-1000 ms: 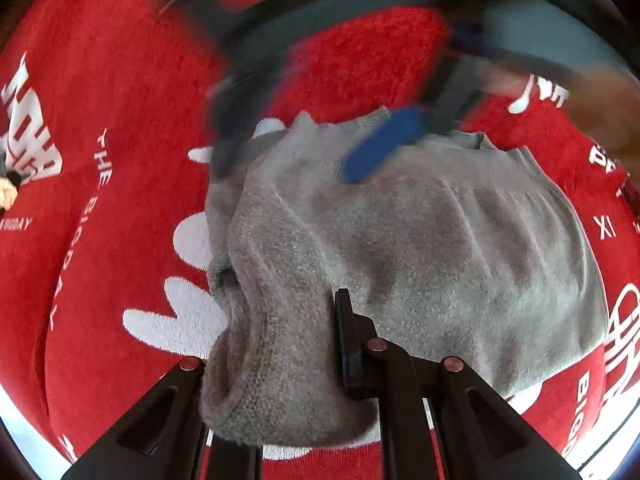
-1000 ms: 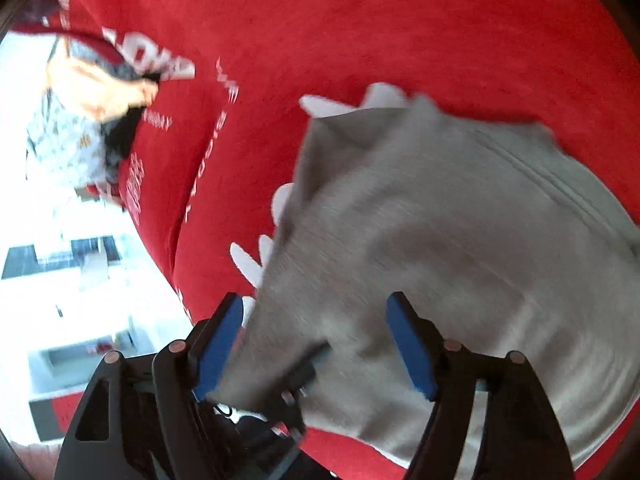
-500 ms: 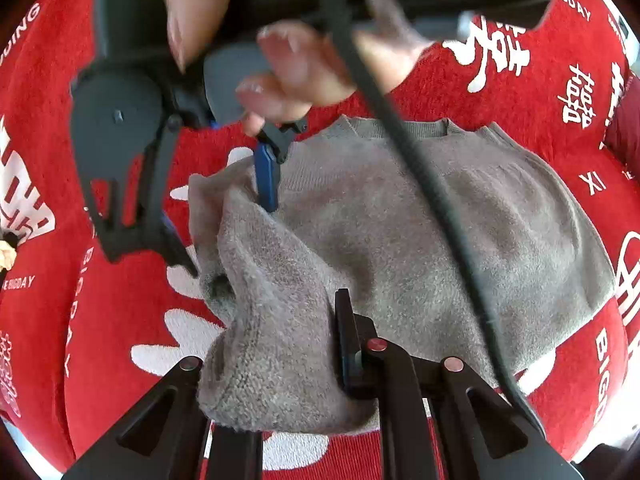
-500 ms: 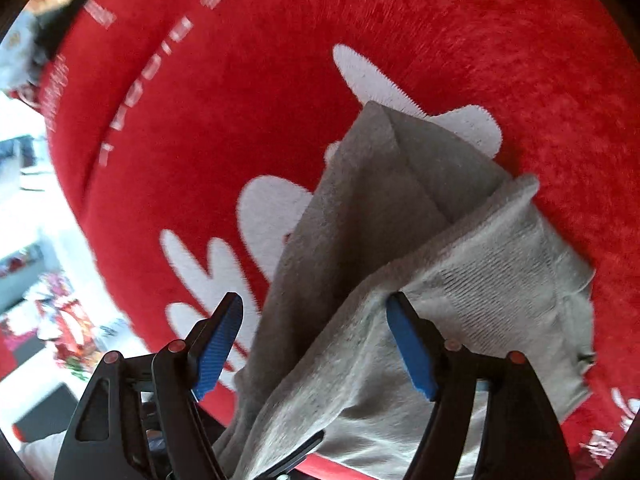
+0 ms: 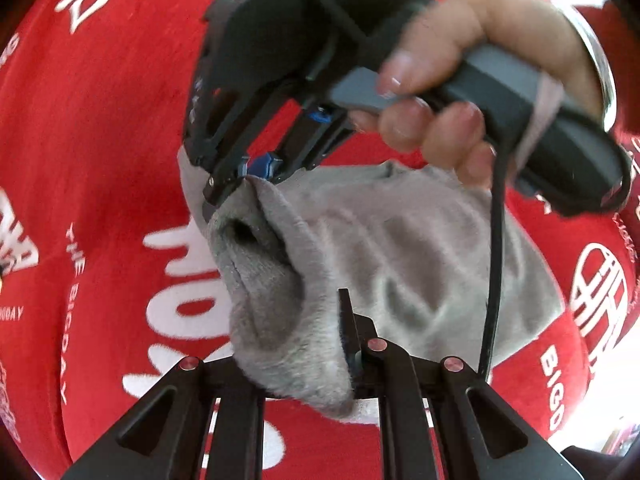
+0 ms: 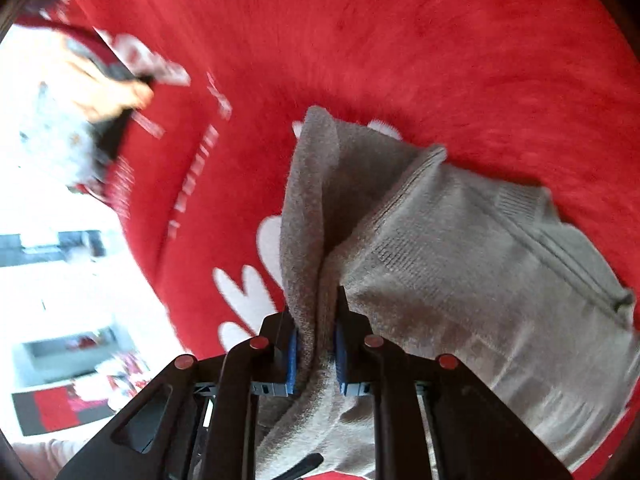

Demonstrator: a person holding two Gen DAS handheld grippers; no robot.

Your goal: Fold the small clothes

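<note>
A small grey knit sweater (image 5: 400, 248) lies on a red printed cloth (image 5: 100, 140). My left gripper (image 5: 296, 340) is shut on the sweater's near folded edge, a thick roll of knit between its fingers. My right gripper (image 5: 256, 168), held by a hand, is shut on the sweater's far left corner by the sleeve fold. In the right wrist view the sweater (image 6: 460, 264) bunches up into my right gripper (image 6: 314, 352), whose blue pads (image 6: 292, 356) pinch a vertical fold of it.
The red cloth (image 6: 400, 40) has white letters and shapes and covers the whole work surface. Its edge drops off at the left in the right wrist view, with a bright room (image 6: 60, 280) beyond. A black cable (image 5: 494, 272) hangs across the sweater.
My right gripper was open over the sweater's corner and has closed on it. Both grippers now lift that side of the sweater, which bunches up. My left gripper kept its hold.
</note>
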